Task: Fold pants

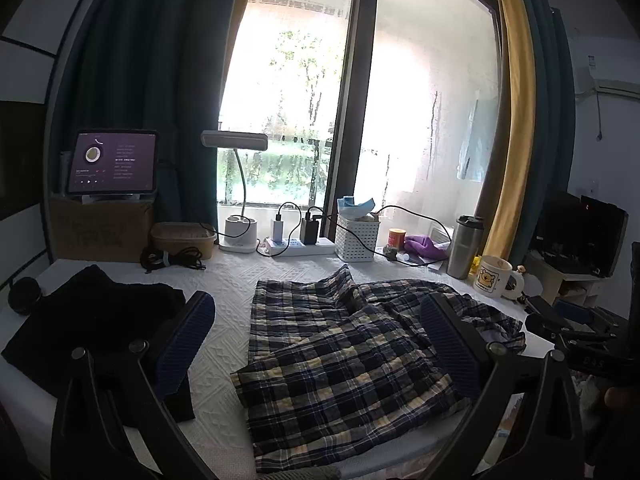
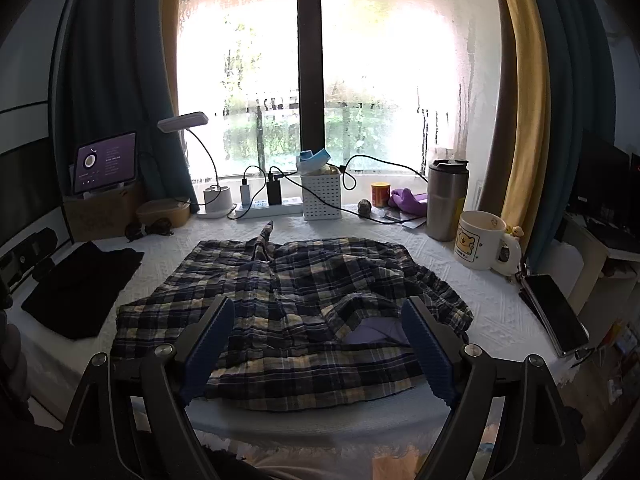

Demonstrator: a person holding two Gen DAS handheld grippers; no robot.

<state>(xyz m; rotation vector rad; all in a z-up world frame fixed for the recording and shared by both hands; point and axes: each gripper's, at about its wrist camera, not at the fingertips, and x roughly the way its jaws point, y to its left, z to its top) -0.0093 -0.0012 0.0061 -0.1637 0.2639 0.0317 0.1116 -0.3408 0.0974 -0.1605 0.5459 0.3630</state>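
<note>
Folding looks barely begun, as far as the two views allow a judgement. The plaid pants (image 2: pixel 288 312) lie rumpled across the middle of the white textured table cover (image 2: pixel 480 312), one edge flipped over and a pale lining showing near the right side, with a ridge of cloth poking up at the far end toward the power strip (image 2: pixel 268 206). No neat crease or stacked layer shows yet, so smoothing, halving and squaring the bundle all appear left to do. The left gripper (image 1: pixel 316 344) hovers with its jaws spread wide, holding nothing, and the right gripper (image 2: pixel 320 344) likewise stands open above the near edge of the cloth. A black garment (image 2: pixel 80 288) lies flat just beside the pants, apart from them.
</note>
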